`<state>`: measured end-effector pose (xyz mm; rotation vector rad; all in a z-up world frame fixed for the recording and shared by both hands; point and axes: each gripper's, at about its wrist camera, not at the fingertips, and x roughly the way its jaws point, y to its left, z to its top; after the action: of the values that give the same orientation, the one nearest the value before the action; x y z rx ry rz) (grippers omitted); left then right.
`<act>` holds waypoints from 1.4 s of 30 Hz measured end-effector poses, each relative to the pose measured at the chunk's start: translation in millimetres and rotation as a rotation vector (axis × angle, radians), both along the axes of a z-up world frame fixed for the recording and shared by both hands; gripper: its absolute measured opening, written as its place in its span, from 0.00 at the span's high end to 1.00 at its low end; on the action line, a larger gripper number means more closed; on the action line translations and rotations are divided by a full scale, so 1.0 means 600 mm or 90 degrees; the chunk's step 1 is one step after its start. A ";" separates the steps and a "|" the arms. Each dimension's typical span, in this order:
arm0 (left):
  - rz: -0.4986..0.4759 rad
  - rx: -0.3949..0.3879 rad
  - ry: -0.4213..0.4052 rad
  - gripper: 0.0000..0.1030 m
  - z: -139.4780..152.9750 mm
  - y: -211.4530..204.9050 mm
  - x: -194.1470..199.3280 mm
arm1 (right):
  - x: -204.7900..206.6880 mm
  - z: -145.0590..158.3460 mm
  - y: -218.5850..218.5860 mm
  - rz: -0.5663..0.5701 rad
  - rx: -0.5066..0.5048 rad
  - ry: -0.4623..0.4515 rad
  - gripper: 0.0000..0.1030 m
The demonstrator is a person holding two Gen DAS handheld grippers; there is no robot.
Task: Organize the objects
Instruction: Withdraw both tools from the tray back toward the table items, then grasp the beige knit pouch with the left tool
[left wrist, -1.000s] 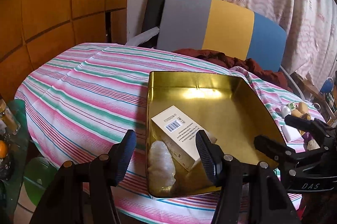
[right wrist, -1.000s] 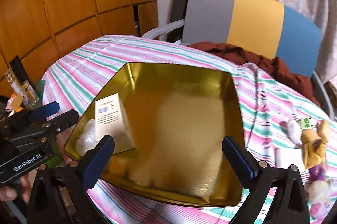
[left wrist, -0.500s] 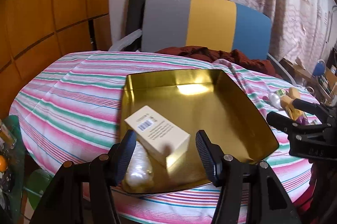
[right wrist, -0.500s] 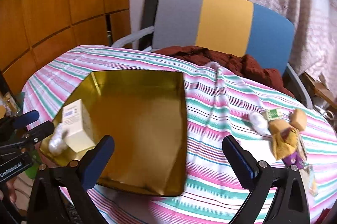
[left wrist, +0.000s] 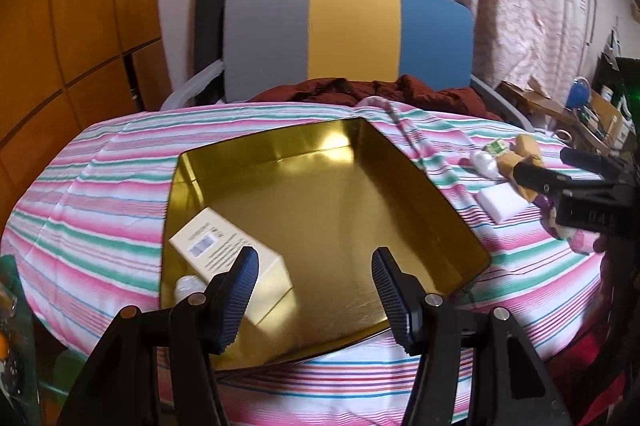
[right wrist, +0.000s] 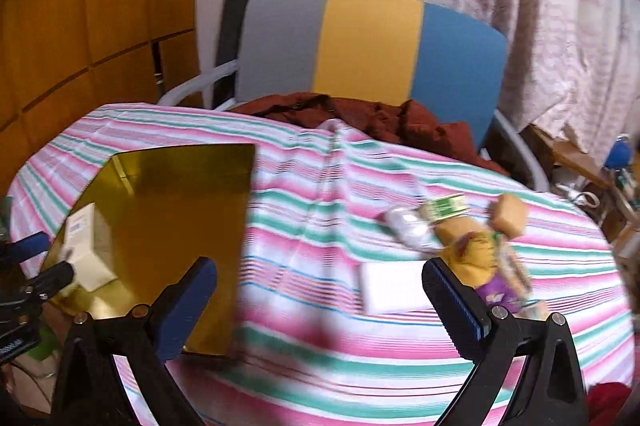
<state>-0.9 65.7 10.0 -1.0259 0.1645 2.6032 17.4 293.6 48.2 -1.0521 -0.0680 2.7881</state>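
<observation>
right wrist view is blurred, both grippers, left (left wrist: 314, 284) and right (right wrist: 320, 300), gape empty; loose items (right wrist: 472, 246) lie beside the tin (right wrist: 160, 226), so a hasty grab might miss.

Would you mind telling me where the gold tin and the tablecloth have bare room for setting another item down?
Most of the shallow gold tin floor is free, right of the cream barcode box and white packet. The striped tablecloth is bare between the tin and the flat white block. Around the block, small packets crowd together.
</observation>
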 end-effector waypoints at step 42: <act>-0.418 0.134 -0.263 0.19 -0.080 0.486 -0.014 | 0.208 -0.050 0.457 -0.418 -0.459 0.160 0.00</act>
<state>-9.1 357.2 -37.9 -1.1634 0.0990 1.7489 142.3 567.7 18.0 -0.6292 1.1533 2.2978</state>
